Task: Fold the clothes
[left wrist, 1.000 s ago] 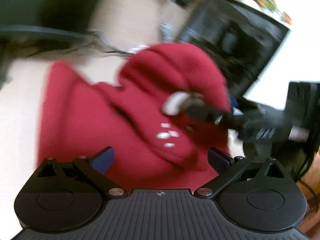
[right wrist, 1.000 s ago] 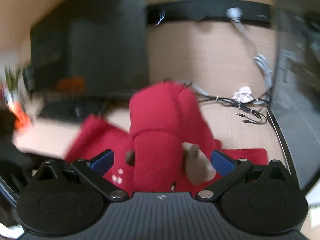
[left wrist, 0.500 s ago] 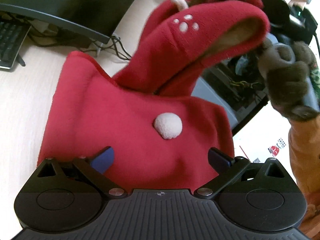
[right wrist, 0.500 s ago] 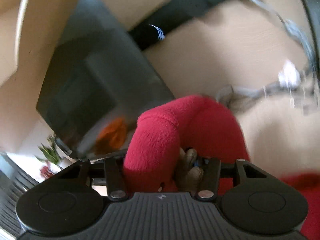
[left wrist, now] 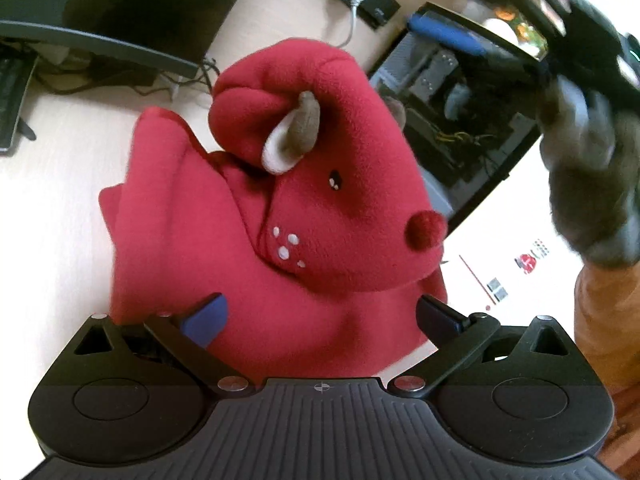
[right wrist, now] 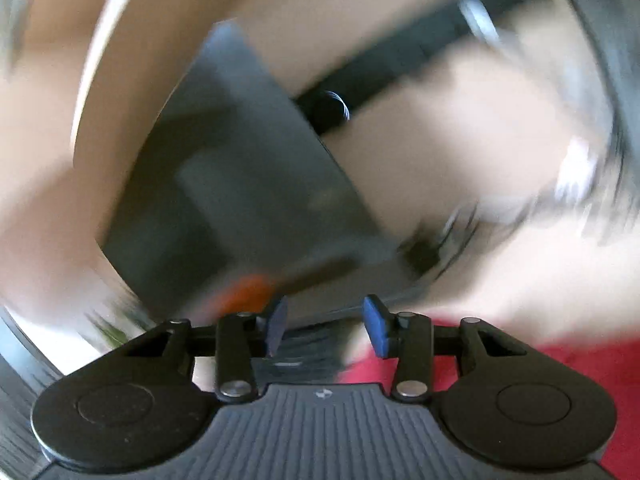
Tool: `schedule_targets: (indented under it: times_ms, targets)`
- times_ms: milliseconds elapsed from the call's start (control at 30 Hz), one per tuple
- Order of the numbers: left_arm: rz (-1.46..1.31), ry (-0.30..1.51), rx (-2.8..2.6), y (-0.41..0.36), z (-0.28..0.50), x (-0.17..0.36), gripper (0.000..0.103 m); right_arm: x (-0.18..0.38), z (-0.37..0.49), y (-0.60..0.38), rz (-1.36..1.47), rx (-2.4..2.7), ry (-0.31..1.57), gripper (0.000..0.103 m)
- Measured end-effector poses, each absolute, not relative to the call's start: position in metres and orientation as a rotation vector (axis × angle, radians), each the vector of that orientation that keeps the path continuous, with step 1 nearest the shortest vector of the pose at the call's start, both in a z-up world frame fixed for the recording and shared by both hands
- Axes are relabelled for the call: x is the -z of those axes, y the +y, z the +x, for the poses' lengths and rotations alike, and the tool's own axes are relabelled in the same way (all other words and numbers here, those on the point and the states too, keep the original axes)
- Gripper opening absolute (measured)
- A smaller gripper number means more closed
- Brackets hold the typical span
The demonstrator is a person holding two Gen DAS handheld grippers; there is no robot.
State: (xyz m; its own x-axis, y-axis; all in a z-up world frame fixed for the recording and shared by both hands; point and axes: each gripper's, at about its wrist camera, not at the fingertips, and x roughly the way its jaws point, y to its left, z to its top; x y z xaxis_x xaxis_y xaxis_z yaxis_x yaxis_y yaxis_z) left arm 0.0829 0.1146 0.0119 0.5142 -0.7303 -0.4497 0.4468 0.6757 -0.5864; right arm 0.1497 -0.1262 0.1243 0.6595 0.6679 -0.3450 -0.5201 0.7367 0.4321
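Note:
A red fleece garment (left wrist: 248, 240) with a reindeer-face hood lies on the light desk. The hood (left wrist: 344, 184) is folded over onto the body, with a brown ear, an eye and a dark red nose showing. My left gripper (left wrist: 320, 316) is open just above the garment's near edge, holding nothing. My right gripper (right wrist: 326, 330) is partly open and empty; a strip of the red garment (right wrist: 560, 360) shows below it. The right gripper also shows, blurred, at the upper right of the left wrist view (left wrist: 560, 8), raised above the desk.
A dark monitor (left wrist: 120, 4) and cables stand behind the garment. An open computer case (left wrist: 452, 112) stands to the right. A keyboard (left wrist: 10, 104) lies at the far left. The right wrist view is blurred, with a dark monitor (right wrist: 240, 200).
The right gripper let go of the hood, opened and lifted away. The hood dropped onto the garment's body, face up. The left gripper stayed open in place.

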Motion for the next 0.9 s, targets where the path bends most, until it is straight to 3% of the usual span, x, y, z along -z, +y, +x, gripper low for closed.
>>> schedule_targets:
  times_ms: [33,100,233,367,433,500,533,567,633,700,800,900]
  targets:
    - [-0.452,0.727,0.744,0.12,0.084,-0.016,0.102,-0.121,0.14,-0.127,0.229,-0.664,0.483,0.063]
    - [-0.533,0.693,0.746,0.135,0.086,-0.027,0.102,-0.108,0.117,-0.133,0.104,-0.621,0.458,0.087]
    - [-0.693,0.648,0.71,0.151,0.105,-0.053,0.102,-0.07,0.08,-0.152,0.029,-0.593,0.553,0.094]
    - [-0.768,0.713,0.576,0.139,0.152,-0.071,0.102,-0.026,0.073,-0.17,0.357,-0.684,0.765,0.095]
    - [-0.78,0.761,0.482,0.128,0.176,-0.071,0.102,-0.012,0.085,-0.172,0.498,-0.692,0.799,0.088]
    - [-0.766,0.791,0.403,0.117,0.198,-0.066,0.098,0.001,0.097,-0.174,0.629,-0.695,0.822,0.061]
    - [-0.759,0.8,0.379,0.113,0.205,-0.063,0.093,0.001,0.099,-0.173,0.63,-0.7,0.819,0.053]
    - [-0.756,0.806,0.369,0.111,0.21,-0.061,0.073,-0.001,0.1,-0.172,0.611,-0.707,0.812,0.043]
    - [-0.747,0.804,0.355,0.109,0.214,-0.06,0.067,-0.004,0.103,-0.169,0.572,-0.72,0.796,0.037]
    - [-0.732,0.797,0.346,0.107,0.217,-0.061,0.051,-0.012,0.101,-0.167,0.499,-0.756,0.764,0.031]
    - [-0.691,0.776,0.328,0.106,0.213,-0.069,0.034,-0.02,0.106,-0.167,0.441,-0.802,0.74,0.027]
    - [-0.667,0.748,0.309,0.102,0.209,-0.081,0.03,-0.029,0.114,-0.17,0.398,-0.845,0.726,0.026]
